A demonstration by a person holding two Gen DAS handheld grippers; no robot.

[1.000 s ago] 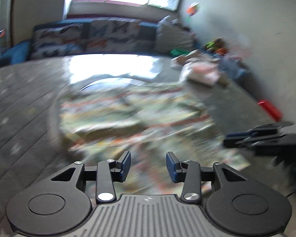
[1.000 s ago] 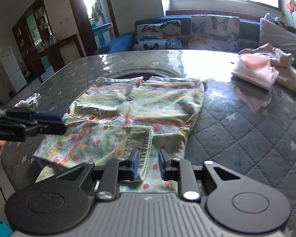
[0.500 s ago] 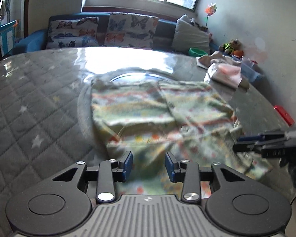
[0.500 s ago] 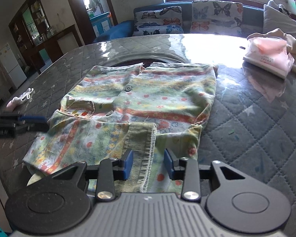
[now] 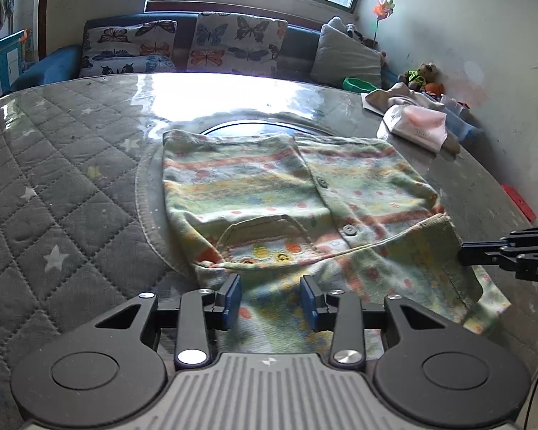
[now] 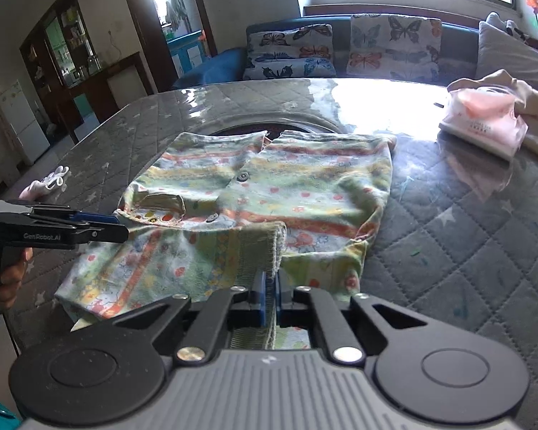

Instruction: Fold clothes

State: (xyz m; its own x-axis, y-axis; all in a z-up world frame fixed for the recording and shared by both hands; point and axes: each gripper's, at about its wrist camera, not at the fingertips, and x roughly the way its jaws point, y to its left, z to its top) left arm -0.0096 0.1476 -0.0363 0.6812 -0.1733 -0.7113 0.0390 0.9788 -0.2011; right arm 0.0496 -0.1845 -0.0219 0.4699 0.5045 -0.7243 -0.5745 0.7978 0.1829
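A small green, flower-striped button shirt (image 5: 297,193) lies spread on the quilted grey table (image 5: 53,186); it also shows in the right wrist view (image 6: 269,193). One sleeve is folded across its near part. My left gripper (image 5: 270,301) is open, low over the shirt's near edge. My right gripper (image 6: 268,299) is shut on the ribbed cuff of the folded sleeve (image 6: 269,261). From the left wrist view the right gripper (image 5: 484,251) enters at the right edge beside the cuff. From the right wrist view the left gripper (image 6: 100,227) reaches in from the left at the shirt's pocket side.
A pink and white folded pile of clothes (image 6: 484,122) lies at the table's far right, also in the left wrist view (image 5: 416,125). A small white item (image 6: 50,179) lies at the left edge. A sofa with butterfly cushions (image 5: 197,46) stands behind the table.
My right gripper has closed on the sleeve cuff; it was open around it before. My left gripper swung toward the shirt and settled at its near edge, still open.
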